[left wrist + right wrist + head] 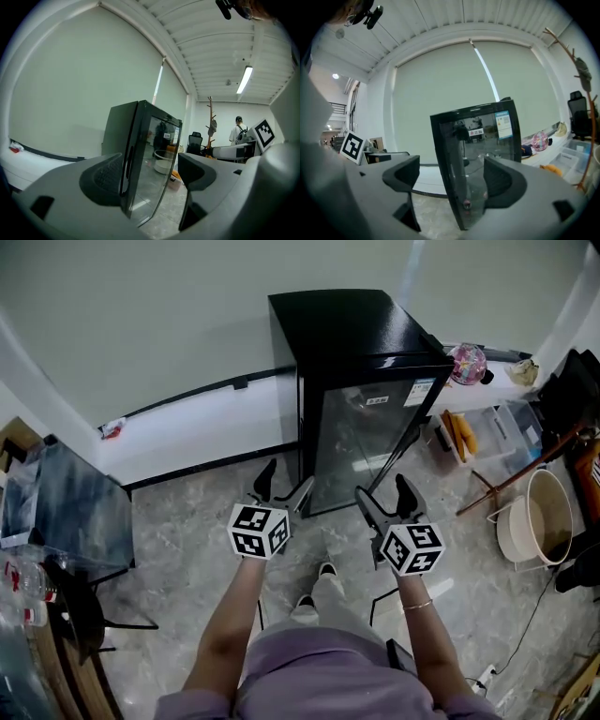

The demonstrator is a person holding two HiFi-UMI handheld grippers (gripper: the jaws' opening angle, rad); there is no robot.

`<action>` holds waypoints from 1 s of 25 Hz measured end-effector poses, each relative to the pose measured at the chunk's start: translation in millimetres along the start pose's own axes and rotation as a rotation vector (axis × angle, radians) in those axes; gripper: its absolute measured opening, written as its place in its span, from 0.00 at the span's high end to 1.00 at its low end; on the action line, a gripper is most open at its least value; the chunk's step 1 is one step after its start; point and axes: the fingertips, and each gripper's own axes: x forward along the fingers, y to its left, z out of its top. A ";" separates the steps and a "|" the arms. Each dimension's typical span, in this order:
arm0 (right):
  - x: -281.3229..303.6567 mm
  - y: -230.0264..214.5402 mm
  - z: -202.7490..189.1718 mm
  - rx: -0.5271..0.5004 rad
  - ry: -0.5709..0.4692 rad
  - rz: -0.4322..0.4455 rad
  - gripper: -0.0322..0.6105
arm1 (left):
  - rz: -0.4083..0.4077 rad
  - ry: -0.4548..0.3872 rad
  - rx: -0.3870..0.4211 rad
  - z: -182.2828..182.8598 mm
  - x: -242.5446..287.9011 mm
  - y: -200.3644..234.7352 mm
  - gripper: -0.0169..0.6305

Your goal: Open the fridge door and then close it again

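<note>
A small black fridge [352,343] with a glass door [366,442] stands against the pale wall, its door closed. My left gripper [284,486] hangs open just left of the door's lower corner, with nothing between its fingers. My right gripper [386,496] is open too, in front of the door's lower right. In the left gripper view the fridge [140,154] fills the gap of the left gripper [147,176], with a dark handle strip [125,171] on the door's left edge. In the right gripper view the glass door [483,159] shows between the fingers of the right gripper [452,178].
A dark table [61,507] and chair [80,615] stand at left. Right of the fridge sit a clear bin with orange things [469,432], a white basin [534,517] and a wooden rack [520,474]. A person [238,131] stands far off.
</note>
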 end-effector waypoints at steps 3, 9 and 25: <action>32.6 -3.3 6.8 -0.011 0.010 0.042 0.30 | 0.021 0.010 -0.011 -1.3 19.2 13.1 0.42; 87.2 -9.4 7.4 -0.026 0.050 0.119 0.30 | 0.060 0.033 -0.029 -8.2 55.7 34.2 0.42; 158.4 -4.0 -23.3 -0.029 0.172 0.260 0.30 | 0.081 0.096 -0.084 -41.4 108.3 65.3 0.62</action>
